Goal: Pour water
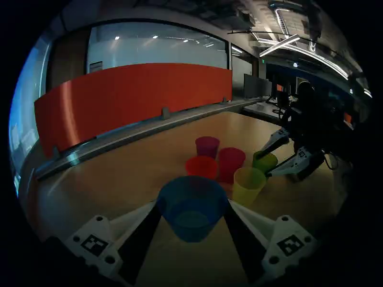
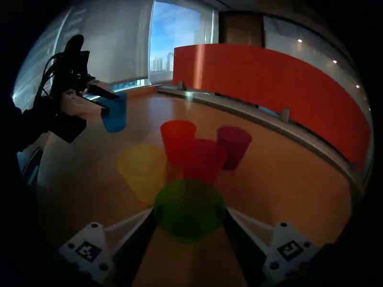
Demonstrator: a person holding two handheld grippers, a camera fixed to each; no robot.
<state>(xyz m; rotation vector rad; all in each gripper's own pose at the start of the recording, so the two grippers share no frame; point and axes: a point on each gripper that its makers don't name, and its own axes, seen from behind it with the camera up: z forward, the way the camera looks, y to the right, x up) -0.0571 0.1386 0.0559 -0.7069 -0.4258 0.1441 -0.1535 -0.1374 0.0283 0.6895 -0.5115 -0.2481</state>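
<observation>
Left gripper view: a wooden worktop (image 1: 119, 182) is recorded, carrying a cluster of four cups (image 1: 231, 165) standing upright. The blue cup (image 1: 192, 210) is clasped upright by the left gripper (image 1: 192, 206), with water apparently in its bottom. In the right gripper view the green cup (image 2: 189, 210) is clasped upright by the right gripper (image 2: 189, 214), near the cluster. Pouring is judged not yet begun. Next, the blue cup should be brought over the green rim and tilted steadily.
</observation>
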